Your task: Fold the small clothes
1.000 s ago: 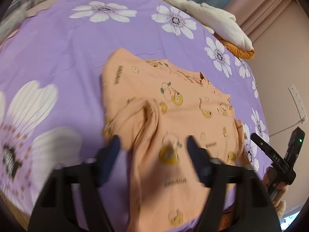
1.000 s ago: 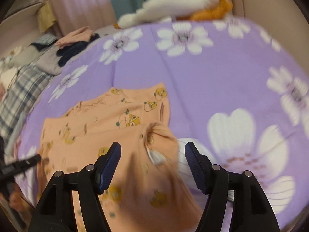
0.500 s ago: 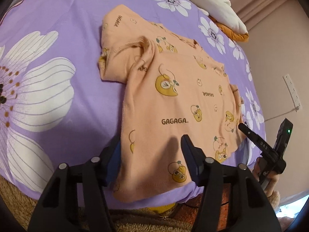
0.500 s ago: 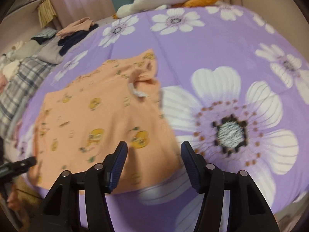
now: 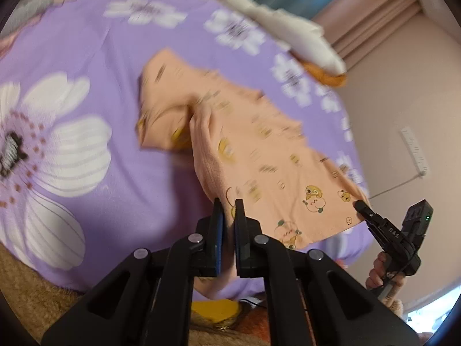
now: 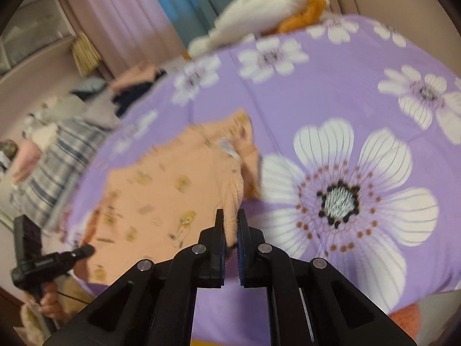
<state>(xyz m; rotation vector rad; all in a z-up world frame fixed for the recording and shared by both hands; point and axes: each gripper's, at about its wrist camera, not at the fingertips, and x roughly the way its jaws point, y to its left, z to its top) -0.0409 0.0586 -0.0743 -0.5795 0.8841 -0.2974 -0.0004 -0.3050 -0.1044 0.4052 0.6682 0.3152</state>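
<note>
Both tongs clamp the orange shirt's (image 5: 259, 150) near hem: left tongs (image 5: 228, 205), right tongs (image 6: 230, 215). It lies on the purple flowered bedspread (image 6: 331, 92), prints motion-blurred, far sleeve bunched.

I see soft, even indoor light in both views, with no glare. Motion blur smears the orange shirt (image 5: 259, 150) and the purple floral bedspread (image 6: 331, 92), while each gripper's black frame stays sharp. Fisheye bending curves the edges, and the corners go black.
</note>
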